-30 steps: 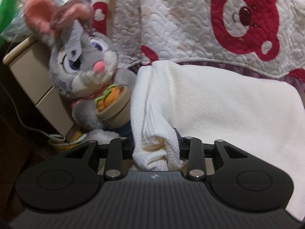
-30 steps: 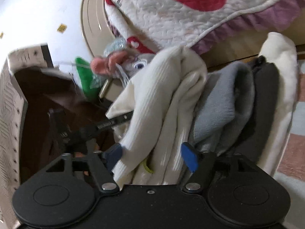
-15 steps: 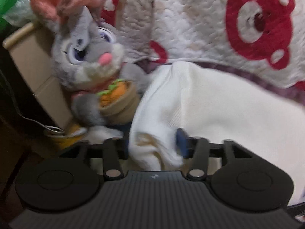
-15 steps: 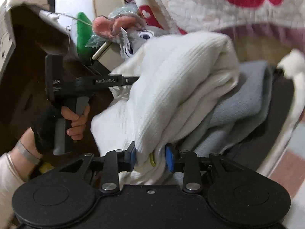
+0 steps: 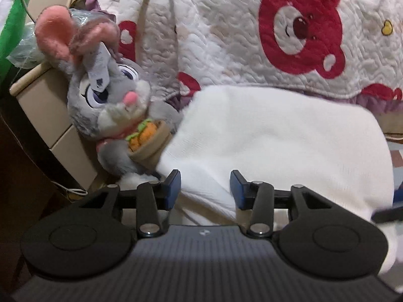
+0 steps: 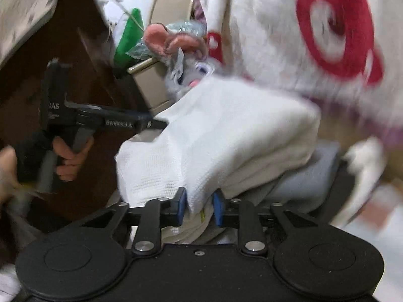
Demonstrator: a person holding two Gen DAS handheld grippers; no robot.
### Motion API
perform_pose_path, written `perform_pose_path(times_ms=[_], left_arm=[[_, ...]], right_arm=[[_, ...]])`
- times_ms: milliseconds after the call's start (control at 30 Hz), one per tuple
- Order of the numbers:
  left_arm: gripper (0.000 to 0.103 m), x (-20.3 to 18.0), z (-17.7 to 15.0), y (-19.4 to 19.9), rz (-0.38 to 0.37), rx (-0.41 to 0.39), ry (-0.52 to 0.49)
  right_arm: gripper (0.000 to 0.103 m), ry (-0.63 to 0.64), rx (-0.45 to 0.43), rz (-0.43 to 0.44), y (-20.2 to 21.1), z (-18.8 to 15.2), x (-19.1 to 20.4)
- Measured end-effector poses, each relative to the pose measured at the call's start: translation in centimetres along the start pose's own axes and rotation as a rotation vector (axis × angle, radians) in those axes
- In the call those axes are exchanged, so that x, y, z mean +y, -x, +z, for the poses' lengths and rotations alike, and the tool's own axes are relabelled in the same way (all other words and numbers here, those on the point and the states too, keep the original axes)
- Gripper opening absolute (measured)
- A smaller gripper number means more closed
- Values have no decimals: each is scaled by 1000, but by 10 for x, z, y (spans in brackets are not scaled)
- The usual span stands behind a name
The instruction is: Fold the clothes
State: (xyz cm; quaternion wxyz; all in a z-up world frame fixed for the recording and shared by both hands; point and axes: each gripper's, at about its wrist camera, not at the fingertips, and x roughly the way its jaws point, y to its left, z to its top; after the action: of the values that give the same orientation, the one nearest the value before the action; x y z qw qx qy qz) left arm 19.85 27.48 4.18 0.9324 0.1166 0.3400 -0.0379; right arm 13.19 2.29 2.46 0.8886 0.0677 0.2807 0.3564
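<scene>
A folded white knit garment [image 5: 277, 136] lies in front of a quilt. My left gripper [image 5: 205, 188] is open, its blue pads apart on either side of the garment's near corner. In the right wrist view the same white garment [image 6: 226, 130] rests on top of a stack with a grey garment [image 6: 302, 183] and a dark one [image 6: 345, 191] under it. My right gripper [image 6: 200, 207] is shut on the white garment's near edge. The left gripper's handle [image 6: 75, 120] and the hand that holds it show at the left.
A grey plush rabbit [image 5: 110, 100] holding a carrot basket leans against a beige cabinet [image 5: 42, 110] left of the garment. A white quilt with red bears [image 5: 277, 32] hangs behind. A green item [image 5: 12, 35] stands at far left. A dark wooden surface [image 6: 32, 80] lies left.
My left gripper has opened and let go of the white garment's corner. My right gripper closed on the garment's edge and stays shut; the right view has swung and blurred.
</scene>
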Motion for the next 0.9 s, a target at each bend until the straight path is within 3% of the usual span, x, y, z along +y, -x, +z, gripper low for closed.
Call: perform_pose_path(times_ms=[67, 167, 200, 233, 367, 433, 500, 667, 700, 767, 800, 833, 867, 900], left_arm=[[42, -8, -3, -2, -6, 21, -8], [42, -17, -7, -14, 37, 113, -47], [41, -17, -9, -14, 48, 121, -42], [41, -18, -10, -14, 59, 128, -36], [41, -8, -14, -17, 38, 130, 31], [41, -5, -17, -18, 27, 121, 57], [41, -3, -20, -19, 17, 110, 77], [41, -1, -19, -17, 6, 109, 73], [40, -1, -17, -17, 8, 112, 67], [38, -2, -15, -16, 15, 119, 56], [36, -2, -14, -14, 11, 120, 54], [35, -1, -13, -12, 4, 118, 53], [35, -1, -13, -9, -16, 111, 56], [35, 0, -13, -7, -42, 105, 64]], right_arm=[[17, 80, -12, -100, 9, 8, 13], [21, -14, 52, -33, 1, 9, -7], [35, -81, 48, -5, 1, 7, -19], [39, -141, 12, 18, 8, 2, -30], [41, -187, -83, -132, 30, -13, -60], [41, -115, -66, -183, 23, -13, -68], [47, -184, -95, -125, 16, -10, -81], [64, -510, -166, -59, -14, 0, -104], [73, -499, -166, -71, -22, 1, -103], [81, -469, -167, -80, -36, 5, -100], [59, -431, -168, -44, -37, 11, -100], [28, -394, -168, -7, -37, 16, -100], [4, -350, -173, 14, -36, 23, -97], [4, -291, -189, -4, -30, 30, -90]])
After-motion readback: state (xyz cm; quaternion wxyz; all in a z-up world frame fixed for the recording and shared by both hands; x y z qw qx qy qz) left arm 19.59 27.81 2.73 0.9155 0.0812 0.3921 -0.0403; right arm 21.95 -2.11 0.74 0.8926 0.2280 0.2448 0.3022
